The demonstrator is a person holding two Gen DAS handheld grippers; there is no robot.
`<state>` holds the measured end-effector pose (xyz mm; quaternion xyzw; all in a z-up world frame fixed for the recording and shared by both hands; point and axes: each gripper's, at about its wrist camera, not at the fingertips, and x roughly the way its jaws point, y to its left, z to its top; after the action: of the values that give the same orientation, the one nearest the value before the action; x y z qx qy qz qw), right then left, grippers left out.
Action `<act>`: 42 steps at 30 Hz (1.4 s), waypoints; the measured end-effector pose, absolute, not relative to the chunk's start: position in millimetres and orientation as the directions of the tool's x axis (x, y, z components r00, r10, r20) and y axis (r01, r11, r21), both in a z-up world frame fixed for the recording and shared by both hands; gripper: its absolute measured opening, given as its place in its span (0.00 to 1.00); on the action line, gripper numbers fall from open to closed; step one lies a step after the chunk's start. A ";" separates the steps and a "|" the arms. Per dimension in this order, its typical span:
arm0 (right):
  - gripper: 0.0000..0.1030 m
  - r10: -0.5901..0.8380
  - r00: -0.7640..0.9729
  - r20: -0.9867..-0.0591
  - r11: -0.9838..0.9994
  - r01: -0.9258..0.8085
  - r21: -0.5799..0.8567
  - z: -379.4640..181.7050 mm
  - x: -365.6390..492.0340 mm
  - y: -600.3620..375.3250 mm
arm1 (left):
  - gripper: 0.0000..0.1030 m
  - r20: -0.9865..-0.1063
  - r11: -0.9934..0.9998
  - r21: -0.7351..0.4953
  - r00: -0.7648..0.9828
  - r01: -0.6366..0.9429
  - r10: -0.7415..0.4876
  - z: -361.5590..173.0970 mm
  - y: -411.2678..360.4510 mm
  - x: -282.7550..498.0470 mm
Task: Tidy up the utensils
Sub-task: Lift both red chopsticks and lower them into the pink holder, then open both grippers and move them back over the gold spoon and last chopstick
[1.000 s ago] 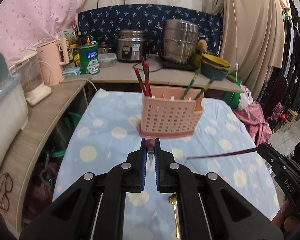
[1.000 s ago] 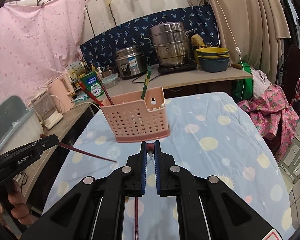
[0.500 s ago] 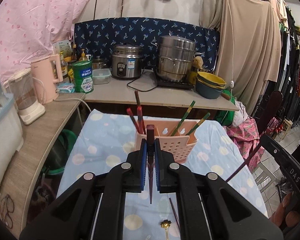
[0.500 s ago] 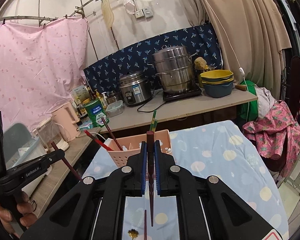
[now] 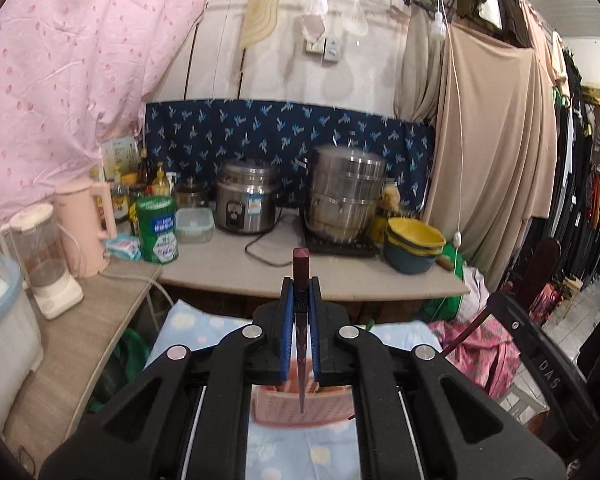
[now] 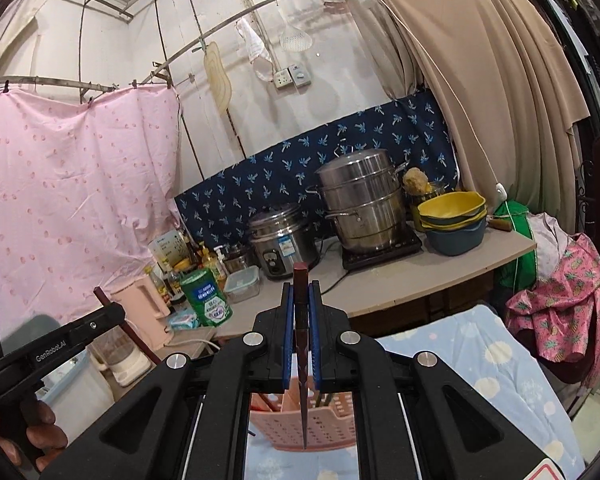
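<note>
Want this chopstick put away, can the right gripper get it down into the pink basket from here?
Probably yes: the right gripper holds its chopstick tip-down above the pink basket, with nothing visible between them.

utensil basket [image 6: 304, 424] on table [image 6: 472, 356], counter [image 6: 420, 276] behind table, rice cooker [image 6: 282, 240] left of steamer pot [image 6: 364, 204] on counter, bowls [image 6: 452, 216] right of pot, kettle [image 5: 86, 228] far left

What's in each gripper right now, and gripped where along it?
Left gripper and right gripper each clamp one dark red chopstick near its thick blunt end, with the tapered tip hanging down.
</note>
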<state>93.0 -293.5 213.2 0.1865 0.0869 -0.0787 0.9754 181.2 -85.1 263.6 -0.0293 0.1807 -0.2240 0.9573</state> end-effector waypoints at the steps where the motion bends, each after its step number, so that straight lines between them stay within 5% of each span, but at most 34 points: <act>1: 0.07 -0.125 0.975 -0.183 0.916 0.185 0.357 216.8 98.8 -294.6 | 0.07 -0.320 0.898 -0.137 0.840 0.418 -0.439 267.4 -86.7 184.3; 7: 0.07 -0.136 0.976 -0.168 0.910 0.190 0.369 216.3 133.3 -297.3 | 0.07 -0.308 0.903 -0.133 0.849 0.409 -0.429 262.6 -95.1 213.6; 26: 0.07 -0.089 0.939 -0.331 0.908 0.213 0.360 151.6 184.5 -300.1 | 0.07 -0.411 0.910 -0.158 0.812 0.383 -0.413 207.0 -103.2 249.8; 31: 0.25 -0.101 0.938 -0.333 0.908 0.223 0.355 147.8 175.7 -297.7 | 0.37 -0.390 0.918 -0.164 0.831 0.360 -0.396 207.9 -97.9 242.9; 42: 0.30 -0.074 0.935 -0.348 0.905 0.210 0.370 137.5 130.9 -287.3 | 0.38 -0.427 0.921 -0.126 0.818 0.369 -0.386 192.4 -86.1 208.8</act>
<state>130.9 -287.3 137.5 0.2050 0.1649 -0.0738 0.9619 208.8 -86.1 192.4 -0.0190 0.2281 -0.1979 0.9531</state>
